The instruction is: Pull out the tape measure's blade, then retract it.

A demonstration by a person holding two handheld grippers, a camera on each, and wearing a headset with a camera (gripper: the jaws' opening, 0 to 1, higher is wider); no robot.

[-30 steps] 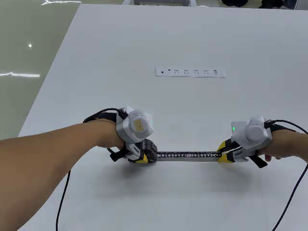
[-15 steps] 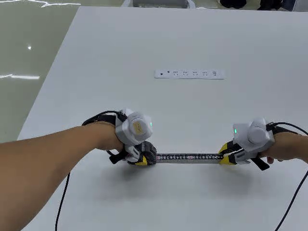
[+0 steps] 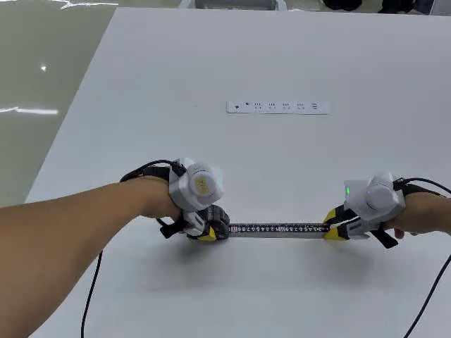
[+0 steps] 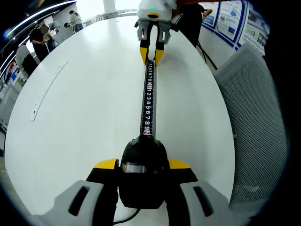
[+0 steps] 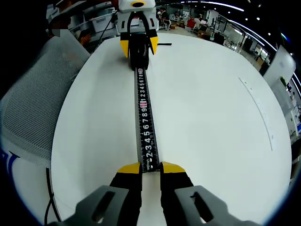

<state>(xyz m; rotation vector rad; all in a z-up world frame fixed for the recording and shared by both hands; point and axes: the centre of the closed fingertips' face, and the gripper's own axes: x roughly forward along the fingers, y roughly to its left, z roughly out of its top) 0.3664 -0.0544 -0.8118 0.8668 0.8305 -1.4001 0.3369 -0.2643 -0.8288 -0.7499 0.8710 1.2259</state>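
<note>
The tape measure case (image 4: 143,172) is clamped by the left gripper (image 3: 206,232) at the near left of the white table (image 3: 176,77). The blade (image 3: 278,228) is stretched flat to the right, where its end, probably the hook, is pinched by the right gripper (image 3: 332,232). A power strip (image 3: 277,107) lies farther back, well apart, and a black cable (image 3: 90,285) hangs at the near edge.

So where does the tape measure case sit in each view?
Head view: case low, left of centre.
Left gripper view: case bottom centre, close up.
Right gripper view: case top centre, far off.
Shared landmark: the blade running straight out of it.
</note>
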